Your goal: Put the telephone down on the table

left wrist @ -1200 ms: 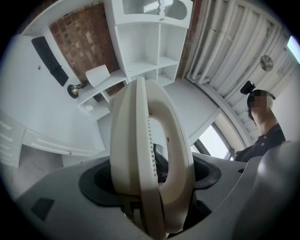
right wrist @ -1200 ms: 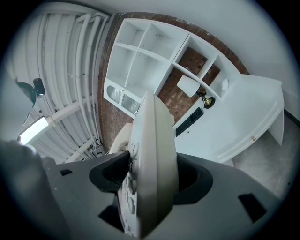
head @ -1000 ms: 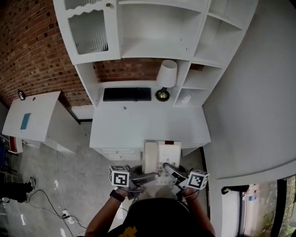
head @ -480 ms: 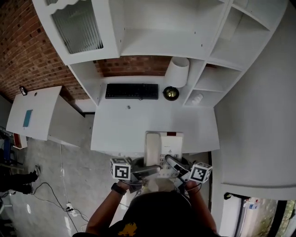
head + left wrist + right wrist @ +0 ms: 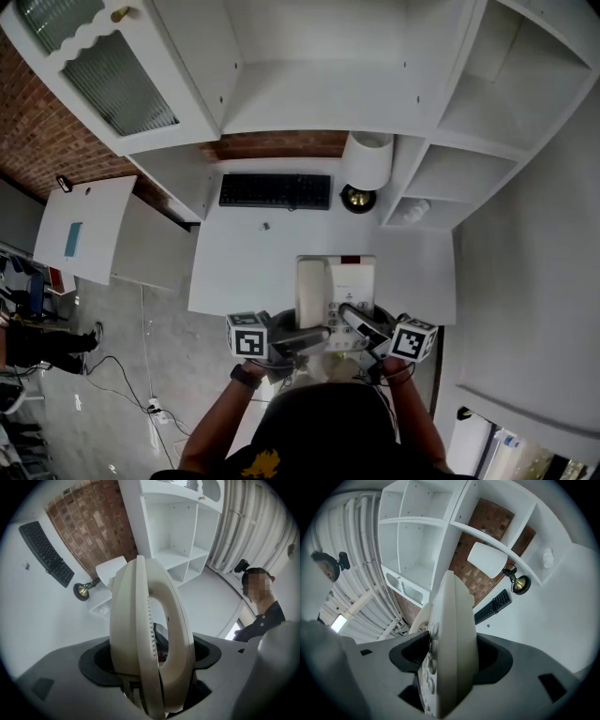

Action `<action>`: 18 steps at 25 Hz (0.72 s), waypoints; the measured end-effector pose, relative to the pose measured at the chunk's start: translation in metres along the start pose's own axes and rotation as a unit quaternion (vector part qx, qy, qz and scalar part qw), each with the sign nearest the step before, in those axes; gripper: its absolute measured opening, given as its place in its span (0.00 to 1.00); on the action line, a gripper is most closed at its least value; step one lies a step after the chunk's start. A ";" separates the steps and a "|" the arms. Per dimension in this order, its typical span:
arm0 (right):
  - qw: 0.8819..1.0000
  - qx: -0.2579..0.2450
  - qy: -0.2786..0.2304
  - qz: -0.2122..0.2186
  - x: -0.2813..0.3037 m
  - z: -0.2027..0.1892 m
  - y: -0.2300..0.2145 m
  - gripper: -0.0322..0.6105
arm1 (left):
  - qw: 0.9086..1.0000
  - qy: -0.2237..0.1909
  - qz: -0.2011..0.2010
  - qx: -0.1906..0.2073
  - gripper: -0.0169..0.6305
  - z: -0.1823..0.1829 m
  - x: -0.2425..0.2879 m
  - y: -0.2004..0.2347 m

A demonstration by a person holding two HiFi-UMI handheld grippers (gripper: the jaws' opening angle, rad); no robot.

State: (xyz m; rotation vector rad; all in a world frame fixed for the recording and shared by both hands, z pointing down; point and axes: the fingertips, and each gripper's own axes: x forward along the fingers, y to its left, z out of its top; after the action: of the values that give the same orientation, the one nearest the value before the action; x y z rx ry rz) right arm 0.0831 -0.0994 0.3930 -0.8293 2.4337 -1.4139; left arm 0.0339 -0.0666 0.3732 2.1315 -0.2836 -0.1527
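A cream desk telephone [image 5: 336, 291], handset lying along its left side, is held over the front edge of the white table [image 5: 244, 262]. My left gripper [image 5: 302, 339] is shut on its near left end, where the handset [image 5: 145, 634] fills the space between the jaws. My right gripper [image 5: 359, 324] is shut on the near right end, with the keypad edge [image 5: 449, 639] pinched in the jaws. From the head view I cannot tell whether the phone touches the tabletop.
A black keyboard [image 5: 275, 191] lies at the back of the table, with a white-shaded lamp [image 5: 367, 161] to its right and a small object [image 5: 266, 226] in front of it. White shelves [image 5: 469, 141] rise behind and at the right. A person [image 5: 262, 606] stands by.
The table has drawn nearer in the head view. The telephone, still gripped at both ends, now reaches farther over the table's front edge.
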 end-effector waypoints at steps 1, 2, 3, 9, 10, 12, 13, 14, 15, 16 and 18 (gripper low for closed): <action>1.000 0.002 0.002 0.002 0.001 0.005 -0.003 0.46 | 1.000 0.000 0.007 0.001 0.67 0.004 0.005 0.003; 1.000 0.004 0.005 0.002 0.002 0.010 -0.008 0.46 | 1.000 0.001 0.015 0.002 0.67 0.009 0.009 0.005; 1.000 0.004 0.009 0.000 0.003 0.014 -0.013 0.46 | 1.000 0.002 0.020 0.003 0.67 0.012 0.013 0.008; 1.000 -0.007 0.017 0.002 0.031 0.033 -0.029 0.46 | 1.000 0.001 0.012 0.021 0.67 0.040 0.014 0.033; 1.000 -0.006 0.015 0.000 0.036 0.035 -0.032 0.46 | 1.000 0.003 0.010 0.021 0.67 0.044 0.013 0.037; 1.000 -0.008 0.012 0.000 0.046 0.039 -0.035 0.46 | 1.000 0.005 0.005 0.016 0.67 0.050 0.011 0.046; 1.000 -0.012 0.009 0.005 0.053 0.042 -0.036 0.46 | 1.000 0.005 0.001 0.012 0.67 0.052 0.009 0.052; 1.000 -0.016 0.007 0.012 0.061 0.044 -0.037 0.46 | 1.000 0.005 -0.002 0.012 0.67 0.055 0.006 0.058; 1.000 -0.019 0.005 0.016 0.067 0.045 -0.038 0.46 | 1.000 0.006 -0.004 0.014 0.67 0.058 0.003 0.063; 1.000 -0.021 0.004 0.016 0.072 0.044 -0.040 0.46 | 1.000 0.009 -0.007 0.017 0.67 0.060 0.001 0.068; 1.000 -0.020 0.003 0.011 0.081 0.041 -0.043 0.46 | 1.000 0.017 -0.012 0.019 0.67 0.062 -0.006 0.076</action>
State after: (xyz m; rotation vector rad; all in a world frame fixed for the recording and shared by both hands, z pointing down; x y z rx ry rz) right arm 0.0506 -0.1916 0.4163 -0.8055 2.4757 -1.3662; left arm 0.0040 -0.1552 0.4035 2.1737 -0.2428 -0.1266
